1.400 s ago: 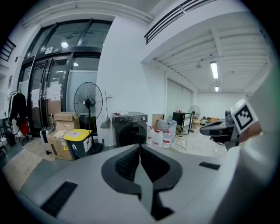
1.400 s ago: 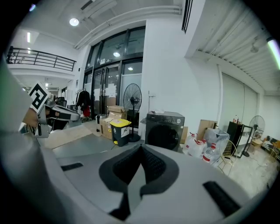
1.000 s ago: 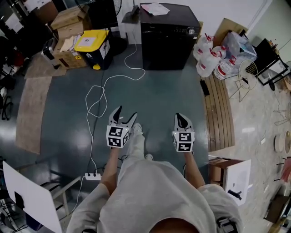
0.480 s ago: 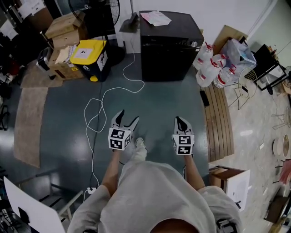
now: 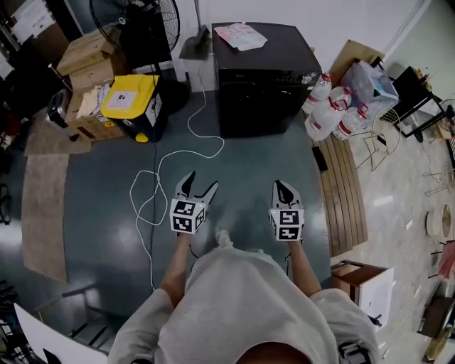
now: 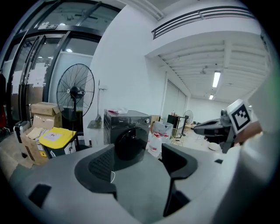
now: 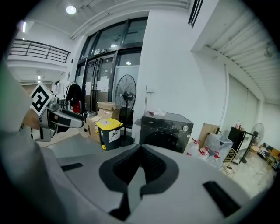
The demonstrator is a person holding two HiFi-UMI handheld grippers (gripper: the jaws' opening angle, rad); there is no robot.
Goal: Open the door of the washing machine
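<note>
A black front-loading washing machine (image 5: 259, 78) stands against the far wall with its round door shut; it also shows in the left gripper view (image 6: 129, 131) and the right gripper view (image 7: 168, 131). Some papers (image 5: 240, 35) lie on its top. My left gripper (image 5: 197, 183) is held open over the floor, well short of the machine, with nothing between its jaws (image 6: 138, 157). My right gripper (image 5: 279, 185) is level with it, shut and holding nothing (image 7: 140, 151). The person's legs and one shoe show below both grippers.
A white cable (image 5: 170, 156) loops across the dark floor left of my path. A yellow-lidded bin (image 5: 131, 103), cardboard boxes (image 5: 85, 64) and a standing fan (image 5: 135, 21) sit at the left. Water jugs (image 5: 330, 106) and wooden planks (image 5: 345, 185) lie at the right.
The person has stepped forward, so the washing machine and the things round it are nearer. Both grippers keep the same pose and jaw state.
</note>
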